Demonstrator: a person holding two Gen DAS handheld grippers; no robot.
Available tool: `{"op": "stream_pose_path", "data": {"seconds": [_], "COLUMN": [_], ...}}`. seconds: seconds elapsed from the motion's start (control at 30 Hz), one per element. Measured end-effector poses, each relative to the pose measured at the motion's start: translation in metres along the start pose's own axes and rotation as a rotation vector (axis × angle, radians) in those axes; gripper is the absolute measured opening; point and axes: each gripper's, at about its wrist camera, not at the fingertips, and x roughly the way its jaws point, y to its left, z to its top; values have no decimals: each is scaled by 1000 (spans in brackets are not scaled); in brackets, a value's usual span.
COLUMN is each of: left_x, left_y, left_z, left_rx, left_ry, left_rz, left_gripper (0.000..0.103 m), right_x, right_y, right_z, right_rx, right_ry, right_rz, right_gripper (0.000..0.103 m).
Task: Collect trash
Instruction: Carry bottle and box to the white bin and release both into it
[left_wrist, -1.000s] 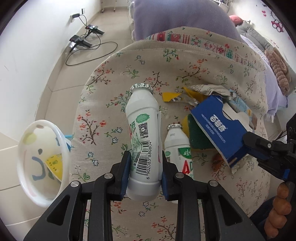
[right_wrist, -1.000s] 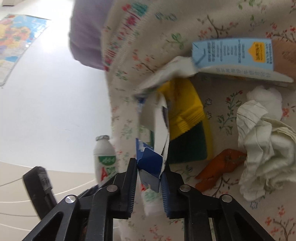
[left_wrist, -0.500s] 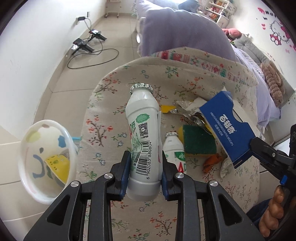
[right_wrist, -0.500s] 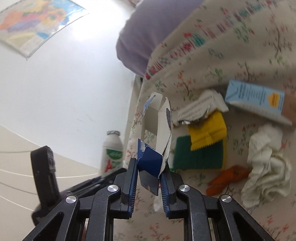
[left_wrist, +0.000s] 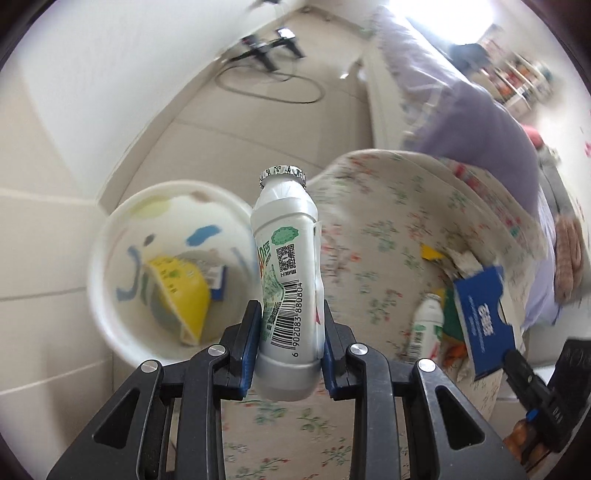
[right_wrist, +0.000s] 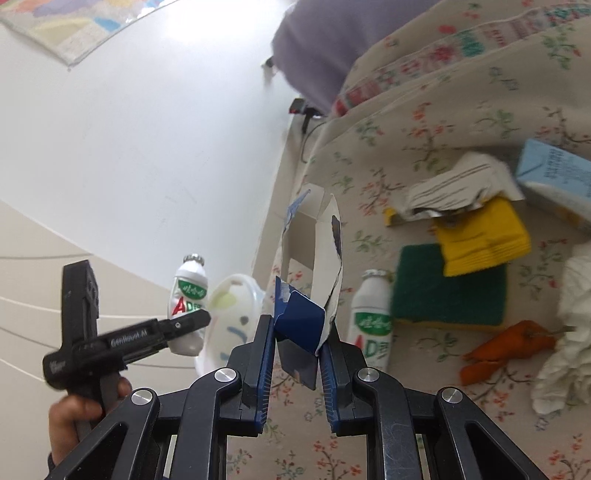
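My left gripper (left_wrist: 290, 334) is shut on a white yogurt-drink bottle (left_wrist: 286, 266) and holds it upright off the edge of the floral-covered table (left_wrist: 384, 229), beside a white trash bin (left_wrist: 122, 295) on the floor; the bin holds a yellow packet. My right gripper (right_wrist: 297, 352) is shut on a torn blue cardboard box (right_wrist: 301, 321) above the table. In the right wrist view the left gripper (right_wrist: 192, 325) holds its bottle (right_wrist: 188, 299) next to the bin (right_wrist: 236, 317). A second bottle (right_wrist: 371, 317) lies on the table.
On the table lie a green sponge (right_wrist: 448, 291), yellow packet (right_wrist: 484, 236), crumpled foil wrapper (right_wrist: 450, 194), light blue carton (right_wrist: 554, 181), orange peel (right_wrist: 506, 345) and white tissue (right_wrist: 569, 332). A purple cushion (left_wrist: 476, 118) lies beyond. Cables (left_wrist: 269, 79) lie on the floor.
My left gripper has swung left with the bottle, off the table toward the bin, which now sits much nearer. My right gripper has lifted the blue box and pulled back.
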Motion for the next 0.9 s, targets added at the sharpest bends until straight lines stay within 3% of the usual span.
{"op": "stream_pose_path", "data": {"seconds": [0.2,0.57,0.77,0.9], "left_x": [6,29,36,34], "left_y": [48,75,86,89], "left_z": [7,18,22,22], "left_rx": [-126,-182,-208,-209], "left_ry": [26,76,78,83], "left_rz": [16,33,97,123], "left_gripper": [31,31,32,42], "right_x": [34,131,181,204], "right_y": [17,88,108,117], "right_z": [2,-17,-27,-29], "right_rx": [-22,-143,-186,-237], "right_ry": [39,148,193,197], "right_rz": [11,37,15,-27], "right_gripper": [21,21,21,21]}}
